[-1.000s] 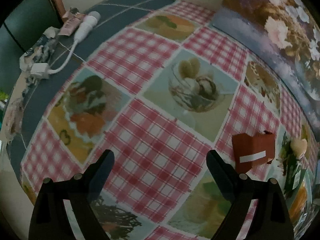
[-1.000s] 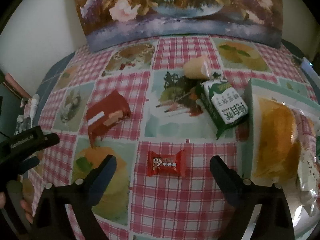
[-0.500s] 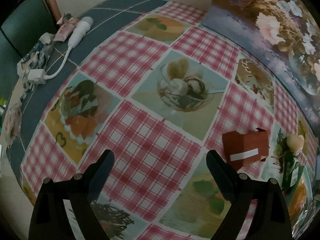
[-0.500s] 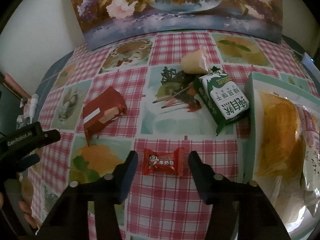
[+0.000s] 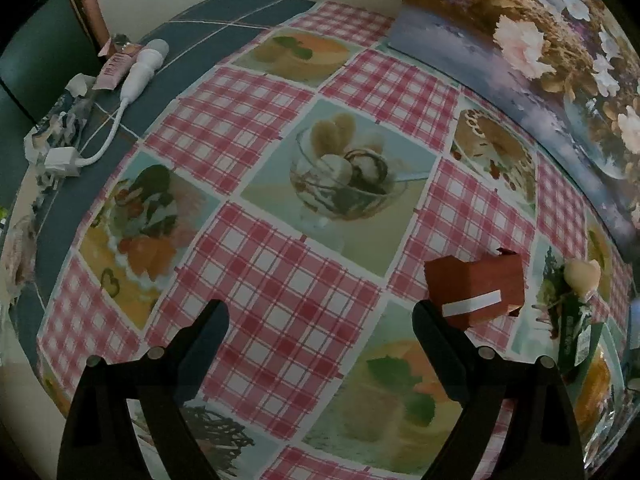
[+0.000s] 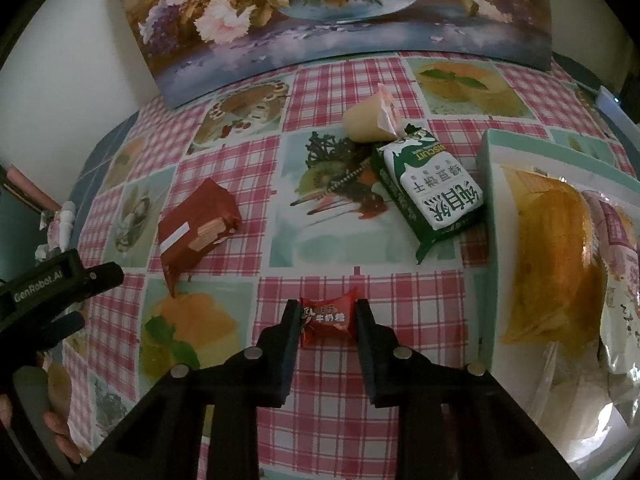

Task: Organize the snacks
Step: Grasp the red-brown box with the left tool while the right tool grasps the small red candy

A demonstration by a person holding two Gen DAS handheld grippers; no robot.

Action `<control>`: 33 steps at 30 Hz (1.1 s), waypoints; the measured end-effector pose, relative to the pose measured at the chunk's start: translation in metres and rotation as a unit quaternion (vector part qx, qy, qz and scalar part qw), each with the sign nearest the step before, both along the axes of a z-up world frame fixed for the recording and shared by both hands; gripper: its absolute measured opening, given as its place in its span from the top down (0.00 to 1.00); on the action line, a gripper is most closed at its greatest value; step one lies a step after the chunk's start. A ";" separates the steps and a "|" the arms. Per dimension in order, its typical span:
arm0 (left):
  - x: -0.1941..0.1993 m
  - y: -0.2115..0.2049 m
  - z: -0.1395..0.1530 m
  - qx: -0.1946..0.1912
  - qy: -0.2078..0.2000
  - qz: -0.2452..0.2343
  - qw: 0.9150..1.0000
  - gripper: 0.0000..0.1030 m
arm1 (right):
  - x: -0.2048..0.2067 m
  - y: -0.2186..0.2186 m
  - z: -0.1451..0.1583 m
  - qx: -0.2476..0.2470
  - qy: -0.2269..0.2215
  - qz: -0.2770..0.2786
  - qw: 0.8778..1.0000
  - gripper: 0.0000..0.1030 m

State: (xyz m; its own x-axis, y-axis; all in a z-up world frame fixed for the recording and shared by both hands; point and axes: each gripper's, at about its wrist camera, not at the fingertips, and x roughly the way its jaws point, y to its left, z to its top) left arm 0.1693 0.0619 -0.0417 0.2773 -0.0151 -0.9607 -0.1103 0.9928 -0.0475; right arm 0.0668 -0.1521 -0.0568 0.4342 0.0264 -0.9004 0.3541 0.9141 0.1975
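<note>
Checked oilcloth printed with desserts covers the bench (image 6: 400, 368), and a flower painting (image 6: 320, 12) leans against the wall behind it. Fingers of my right gripper (image 6: 328, 316) are clenched on a small red candy (image 6: 328, 320), one finger pressing each twisted end of the wrapper while it lies on the cloth. Beyond it, a green biscuit pack (image 6: 430, 188) lies flat with a pale jelly cup (image 6: 370, 120) tipped over just behind it. To the right, a pale green tray (image 6: 490, 184) holds bagged bread (image 6: 548, 264). My left gripper (image 5: 320, 328) hangs over bare cloth with its fingers spread wide and released; a red wafer pack (image 5: 476, 288) lies just beyond its right finger.
</note>
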 end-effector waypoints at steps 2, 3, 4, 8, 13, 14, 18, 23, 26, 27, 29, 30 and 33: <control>0.002 -0.003 0.000 -0.007 0.000 -0.001 1.000 0.09 | 0.000 -0.001 0.000 -0.002 0.000 -0.001 1.000 0.73; 0.003 -0.005 -0.001 -0.013 0.001 -0.002 1.000 0.09 | 0.001 -0.002 0.000 -0.003 0.000 -0.002 1.000 0.73; 0.004 -0.007 -0.002 -0.019 0.001 -0.003 1.000 0.09 | 0.001 -0.002 0.001 -0.005 0.001 -0.003 1.000 0.73; 0.009 -0.023 -0.002 -0.049 -0.001 -0.017 0.999 0.09 | 0.001 -0.006 0.001 -0.007 0.001 -0.006 1.000 0.73; 0.019 -0.046 0.002 -0.071 -0.018 -0.048 0.996 0.09 | 0.003 -0.012 0.001 -0.003 0.001 -0.010 1.000 0.73; 0.021 -0.049 0.000 -0.073 -0.018 -0.050 0.996 0.09 | 0.002 -0.012 0.001 -0.002 0.001 -0.009 1.000 0.73; 0.024 -0.067 -0.007 -0.075 -0.014 -0.065 0.995 0.09 | 0.002 -0.013 0.001 -0.003 0.002 -0.007 1.000 0.73; 0.025 -0.088 -0.013 -0.062 -0.015 -0.085 0.994 0.10 | 0.003 -0.011 0.001 -0.006 0.004 -0.007 1.000 0.73; 0.025 -0.098 -0.018 -0.056 -0.011 -0.097 0.994 0.10 | 0.003 -0.012 0.001 -0.003 0.004 -0.008 1.000 0.73; 0.025 -0.100 -0.020 -0.055 -0.011 -0.100 0.993 0.10 | 0.003 -0.013 0.001 -0.002 0.004 -0.008 1.000 0.73; 0.025 -0.106 -0.023 -0.053 -0.010 -0.106 0.993 0.10 | 0.003 -0.013 0.001 -0.001 0.004 -0.007 1.000 0.73; 0.024 -0.106 -0.024 -0.053 -0.009 -0.107 0.993 0.10 | 0.003 -0.013 0.001 -0.001 0.004 -0.007 1.000 0.73; 0.023 -0.107 -0.023 -0.049 -0.013 -0.105 0.993 0.18 | 0.003 -0.014 0.001 0.000 0.005 -0.008 1.000 0.73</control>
